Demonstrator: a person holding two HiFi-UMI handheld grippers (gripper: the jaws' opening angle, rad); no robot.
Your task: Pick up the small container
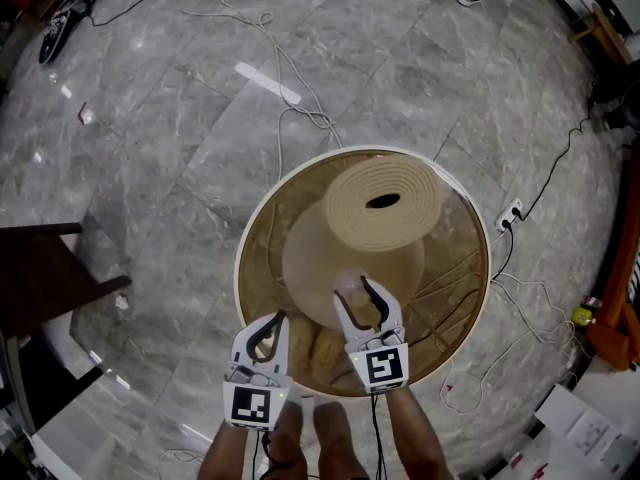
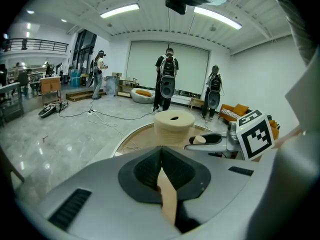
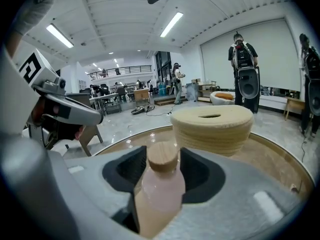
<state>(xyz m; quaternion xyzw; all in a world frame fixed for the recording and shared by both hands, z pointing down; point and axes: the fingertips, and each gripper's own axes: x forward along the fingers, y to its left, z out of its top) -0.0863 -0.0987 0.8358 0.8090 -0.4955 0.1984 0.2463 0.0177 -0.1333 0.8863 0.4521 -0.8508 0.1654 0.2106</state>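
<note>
The bottle looked like smooth, cloudy pink plastic, with a matt, wood-grained cap. The basket was coiled in rough, matt, straw-coloured ribs. The tabletop looked glassy and reflective, and the grey stone floor was polished to a gloss.

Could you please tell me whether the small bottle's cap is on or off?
On: a wooden cap sits atop the pinkish bottle, between the right gripper's parted jaws.
</note>
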